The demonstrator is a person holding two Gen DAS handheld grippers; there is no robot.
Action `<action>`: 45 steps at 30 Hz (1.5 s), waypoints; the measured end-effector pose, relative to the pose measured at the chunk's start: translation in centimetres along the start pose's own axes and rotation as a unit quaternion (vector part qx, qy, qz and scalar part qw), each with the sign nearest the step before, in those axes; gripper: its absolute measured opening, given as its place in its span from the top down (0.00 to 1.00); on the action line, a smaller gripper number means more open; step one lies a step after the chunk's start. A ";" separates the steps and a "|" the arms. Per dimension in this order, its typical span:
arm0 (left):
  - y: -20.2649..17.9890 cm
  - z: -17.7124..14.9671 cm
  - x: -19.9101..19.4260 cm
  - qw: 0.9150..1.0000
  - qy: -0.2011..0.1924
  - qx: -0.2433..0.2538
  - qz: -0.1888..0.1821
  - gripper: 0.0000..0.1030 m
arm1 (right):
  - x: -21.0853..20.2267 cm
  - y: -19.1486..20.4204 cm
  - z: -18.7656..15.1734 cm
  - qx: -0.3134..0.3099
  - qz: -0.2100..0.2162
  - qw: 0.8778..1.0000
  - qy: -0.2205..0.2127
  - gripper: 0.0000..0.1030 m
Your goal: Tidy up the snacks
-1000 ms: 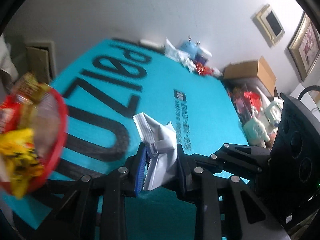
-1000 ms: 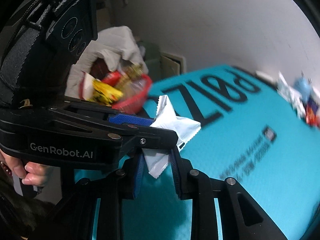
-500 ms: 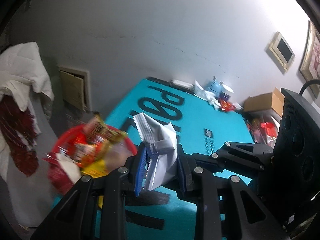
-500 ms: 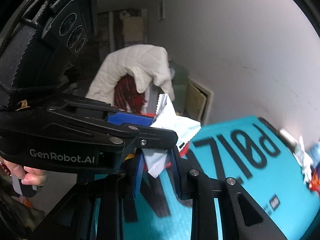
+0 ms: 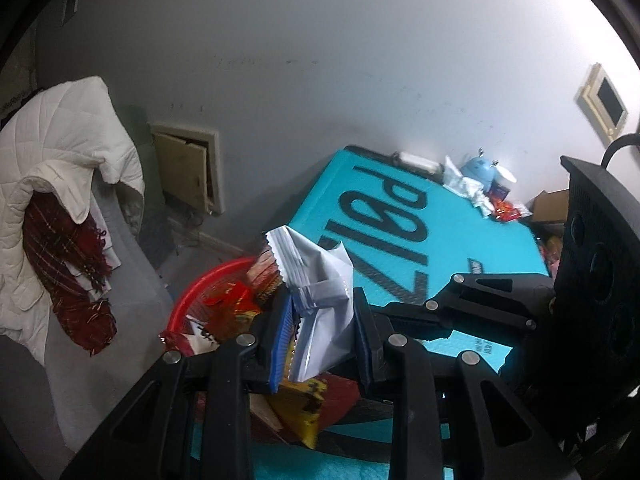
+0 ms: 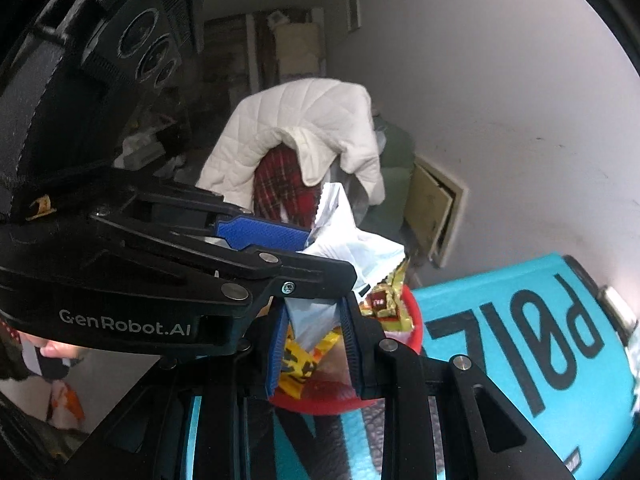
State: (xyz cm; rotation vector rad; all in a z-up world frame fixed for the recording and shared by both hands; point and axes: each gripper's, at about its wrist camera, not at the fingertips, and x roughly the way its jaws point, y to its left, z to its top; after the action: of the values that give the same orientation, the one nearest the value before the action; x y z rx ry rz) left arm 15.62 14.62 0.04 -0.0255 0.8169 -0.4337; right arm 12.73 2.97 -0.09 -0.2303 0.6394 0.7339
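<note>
Both grippers hold one crumpled white snack packet [image 5: 320,288] between them. My left gripper [image 5: 322,332] is shut on its lower part, and in the right wrist view my right gripper [image 6: 314,340] is shut on the same packet [image 6: 344,240], with the left gripper's blue pad crossing above it. Directly beneath the packet sits a red basket [image 5: 192,300] at the near corner of the teal table [image 5: 440,248]. The basket [image 6: 414,320] holds several red, yellow and gold snack packs.
A white quilted cover and a red plaid cloth [image 5: 68,252] hang over a chair left of the table. More snacks and a blue toy [image 5: 484,184] lie at the table's far end. A cardboard box [image 5: 550,204] stands beyond. A person's hand [image 6: 56,348] grips the left tool.
Both grippers have carried the packet leftward and slightly up across the table, from over the teal mat to above the red basket. The chair and cloths have come into view.
</note>
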 end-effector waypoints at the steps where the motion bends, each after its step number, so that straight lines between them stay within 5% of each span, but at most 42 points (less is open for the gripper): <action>1: 0.4 0.0 0.5 1.000 0.009 -0.005 0.006 0.73 | 0.4 0.0 0.0 -0.002 0.002 1.000 0.005 0.75; 8: 2.1 -0.8 3.1 0.998 0.054 -0.025 0.027 0.73 | 2.1 -0.2 -0.7 -0.007 0.018 0.999 0.032 0.75; 17: 1.4 -1.3 3.9 0.995 0.064 -0.004 0.070 0.70 | 1.2 -2.3 -2.3 0.034 -0.015 0.998 0.043 0.72; 21: 1.2 -1.4 3.9 0.995 0.060 0.000 0.075 0.65 | 0.4 -3.1 -2.3 0.053 -0.029 0.998 0.032 0.61; 24: 1.2 -1.4 3.9 0.995 0.060 -0.002 0.079 0.51 | 0.5 -3.4 -1.9 0.060 -0.039 0.997 0.032 0.56; 29: 1.4 -1.2 3.2 0.995 0.048 -0.003 0.090 0.41 | 0.8 -3.7 -2.0 0.068 -0.053 0.996 0.037 0.54; 45: 1.1 -0.6 0.3 0.995 0.010 -0.011 0.098 0.41 | -0.5 -3.4 -0.4 0.072 -0.075 0.994 0.030 0.54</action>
State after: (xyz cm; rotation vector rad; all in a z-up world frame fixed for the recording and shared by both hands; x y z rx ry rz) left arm 15.73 15.56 -0.77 0.0397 0.8358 -0.2396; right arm 14.61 0.09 -0.14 -0.1666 0.7218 0.5362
